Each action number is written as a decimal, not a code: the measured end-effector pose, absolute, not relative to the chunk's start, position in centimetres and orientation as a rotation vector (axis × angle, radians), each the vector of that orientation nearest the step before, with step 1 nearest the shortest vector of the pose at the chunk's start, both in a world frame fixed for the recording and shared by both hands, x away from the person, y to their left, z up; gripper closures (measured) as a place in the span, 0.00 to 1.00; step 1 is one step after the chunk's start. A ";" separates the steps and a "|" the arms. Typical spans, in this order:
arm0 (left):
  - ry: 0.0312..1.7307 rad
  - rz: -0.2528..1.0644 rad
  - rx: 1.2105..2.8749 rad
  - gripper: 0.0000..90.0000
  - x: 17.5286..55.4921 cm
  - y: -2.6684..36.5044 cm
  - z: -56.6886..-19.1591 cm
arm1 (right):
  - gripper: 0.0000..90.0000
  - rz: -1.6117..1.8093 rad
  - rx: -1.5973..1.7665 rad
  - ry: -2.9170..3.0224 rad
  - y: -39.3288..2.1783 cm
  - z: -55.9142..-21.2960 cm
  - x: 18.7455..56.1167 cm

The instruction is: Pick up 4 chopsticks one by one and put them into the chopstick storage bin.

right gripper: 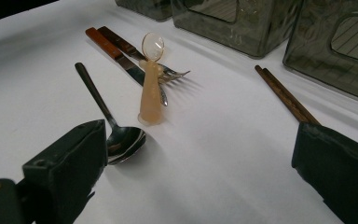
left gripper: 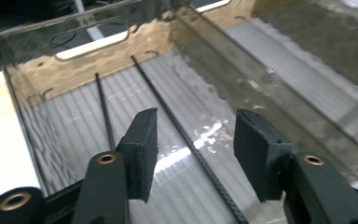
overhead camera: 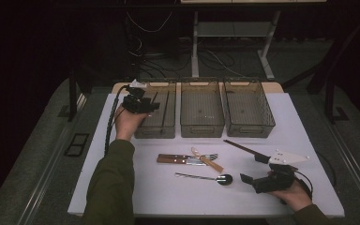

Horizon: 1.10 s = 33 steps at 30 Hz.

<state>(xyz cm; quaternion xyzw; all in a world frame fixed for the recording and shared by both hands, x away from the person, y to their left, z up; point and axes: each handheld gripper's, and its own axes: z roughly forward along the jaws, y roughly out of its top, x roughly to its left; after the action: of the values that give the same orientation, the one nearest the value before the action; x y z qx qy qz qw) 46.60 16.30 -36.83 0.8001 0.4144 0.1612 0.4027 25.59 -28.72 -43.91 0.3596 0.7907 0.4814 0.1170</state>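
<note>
Hovering our left gripper (left gripper: 193,140) over the left bin (overhead camera: 171,84) at the upper left of the high view, we are keeping its jaws apart, pressing on nothing. Two black chopsticks (left gripper: 182,135) are lying on the bin's ribbed floor, one passing under the gap between the jaws. We are judging them light, stiff, thin and smooth, so likely slippery; gripping near mid-length, across the shaft, should steady them. Their long axes are running from lower right toward the upper left of the left gripper view. Our right gripper (overhead camera: 258,174), jaws wide apart, is resting at lower right beside the spoon (overhead camera: 206,177).
</note>
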 end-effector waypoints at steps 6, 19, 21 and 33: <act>0.992 0.381 1.998 0.46 45.0 16.3 -36.1 | 0.04 1.408 1.051 2.315 -28.7 -43.9 25.6; 0.894 0.375 2.014 0.31 40.7 16.4 -36.3 | 0.04 1.406 1.054 2.317 -28.7 -44.0 25.6; 0.885 0.385 2.023 0.28 40.0 16.4 -36.6 | 0.04 1.404 1.055 2.318 -28.7 -44.0 25.6; 0.846 0.331 2.019 0.06 35.9 16.0 -38.4 | 0.04 1.401 1.064 2.316 -28.7 -44.0 25.6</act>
<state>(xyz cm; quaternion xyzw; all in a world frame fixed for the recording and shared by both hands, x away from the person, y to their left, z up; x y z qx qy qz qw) 35.94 15.99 -38.39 0.8157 0.3417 0.1338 0.4472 25.59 -28.71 -43.96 0.3632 0.7911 0.4783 0.1163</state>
